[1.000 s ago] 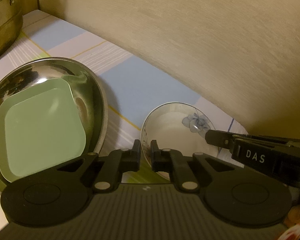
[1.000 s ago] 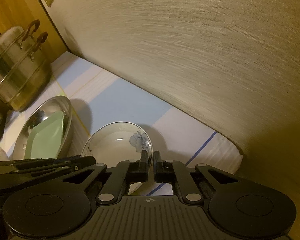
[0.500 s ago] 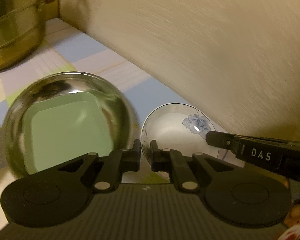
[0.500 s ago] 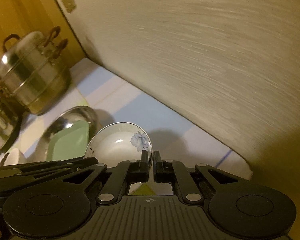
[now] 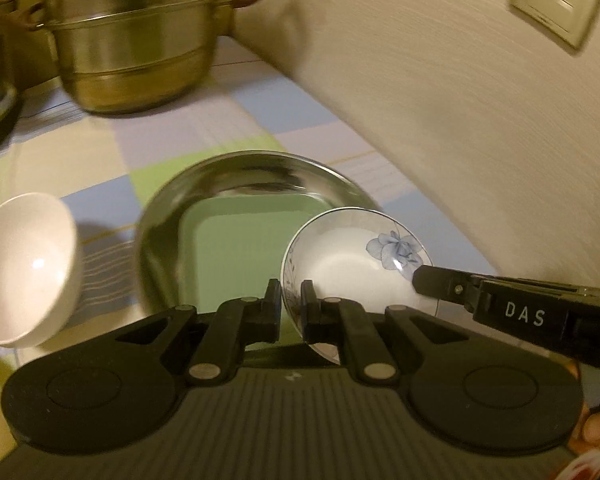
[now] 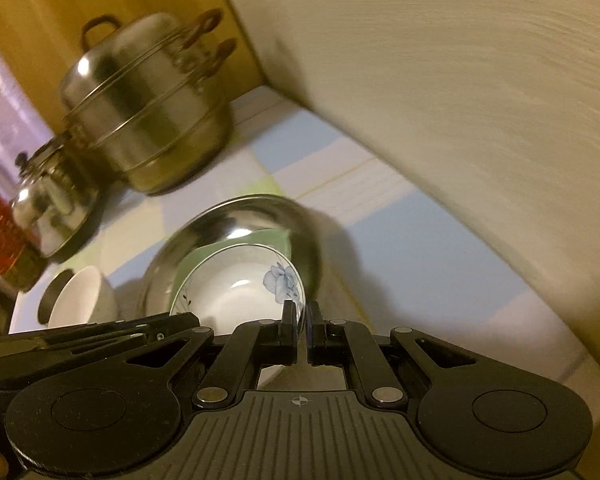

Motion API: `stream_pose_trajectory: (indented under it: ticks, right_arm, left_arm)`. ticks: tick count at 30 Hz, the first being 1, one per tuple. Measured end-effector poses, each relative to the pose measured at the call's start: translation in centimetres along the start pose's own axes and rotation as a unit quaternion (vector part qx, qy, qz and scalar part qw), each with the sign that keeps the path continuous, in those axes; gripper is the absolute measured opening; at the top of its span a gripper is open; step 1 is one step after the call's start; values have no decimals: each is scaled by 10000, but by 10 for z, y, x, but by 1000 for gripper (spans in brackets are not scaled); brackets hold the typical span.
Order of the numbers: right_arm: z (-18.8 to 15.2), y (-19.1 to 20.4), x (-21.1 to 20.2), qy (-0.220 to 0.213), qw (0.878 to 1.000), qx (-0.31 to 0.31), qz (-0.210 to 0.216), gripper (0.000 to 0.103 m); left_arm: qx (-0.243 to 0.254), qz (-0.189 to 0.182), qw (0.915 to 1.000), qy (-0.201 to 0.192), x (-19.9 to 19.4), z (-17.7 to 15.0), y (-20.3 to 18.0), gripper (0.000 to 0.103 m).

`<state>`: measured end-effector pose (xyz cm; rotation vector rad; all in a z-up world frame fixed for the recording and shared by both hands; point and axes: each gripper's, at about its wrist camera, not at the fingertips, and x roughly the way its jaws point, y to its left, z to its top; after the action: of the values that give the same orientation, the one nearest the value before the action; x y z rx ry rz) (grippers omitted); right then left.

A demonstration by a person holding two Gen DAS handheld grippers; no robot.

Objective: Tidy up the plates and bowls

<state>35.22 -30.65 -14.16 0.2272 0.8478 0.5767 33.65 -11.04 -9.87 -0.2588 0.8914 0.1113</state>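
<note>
A white bowl with a blue flower is held in the air by both grippers. My left gripper is shut on its near-left rim. My right gripper is shut on its right rim and shows in the left wrist view. The flower bowl hangs over the right part of a steel bowl that holds a green square plate. The steel bowl rests on the checked cloth. A plain white bowl stands left of it.
A stacked steel steamer pot stands at the back left, also seen in the right wrist view. A kettle and a red container stand further left. The wall runs along the right with a socket.
Both grippers have lifted the flower bowl off the cloth and carried it left, so it now hangs over the steel bowl's right side. The steamer pot and white bowl came into view.
</note>
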Motion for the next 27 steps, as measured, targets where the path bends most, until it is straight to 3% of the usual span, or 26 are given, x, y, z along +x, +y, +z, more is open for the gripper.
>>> stream_pose_trajectory:
  ticks: [11,27]
  right_arm:
    - [12,15,46,320,9989,-287,182,5]
    - [19,13,86,589,9972,-423,176,5]
  left_arm:
    - [-293,364,9988,132,25,2,24,8]
    - [-453,610,9967,295,53,8,33,8]
